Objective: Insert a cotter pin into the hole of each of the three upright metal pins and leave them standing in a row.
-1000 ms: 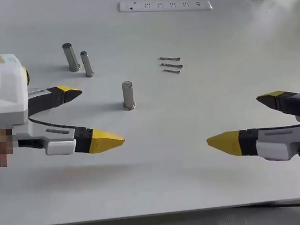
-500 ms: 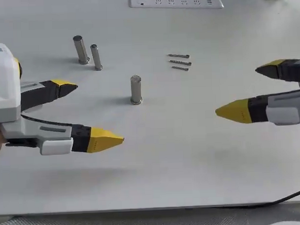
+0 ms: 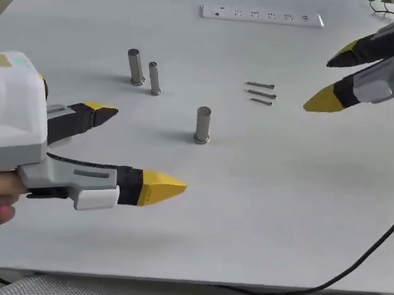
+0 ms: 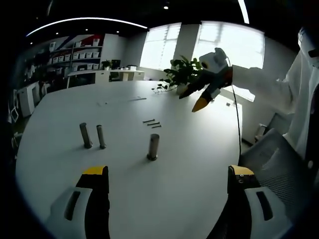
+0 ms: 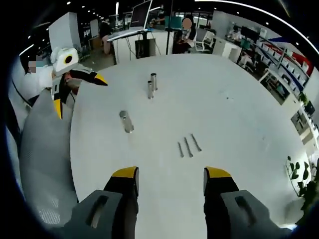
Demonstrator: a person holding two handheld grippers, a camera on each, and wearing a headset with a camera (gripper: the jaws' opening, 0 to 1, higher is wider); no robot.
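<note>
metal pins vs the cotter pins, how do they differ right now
The metal pins stand upright; the cotter pins lie flat. The metal pins are thick cylinders; the cotter pins are thin slivers. The metal pins are spread out, two close together and one apart, while the cotter pins lie side by side in a tight group. Shared: three of each, grey metal, on the white table, none joined yet.

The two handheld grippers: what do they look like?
Both the left gripper and right gripper have two tapered jaws: pale grey-white shells, black middle sections, pointed yellow tips. A white sleeve covers the arm behind the right one, and a thin dark cable seems to trail from it.
</note>
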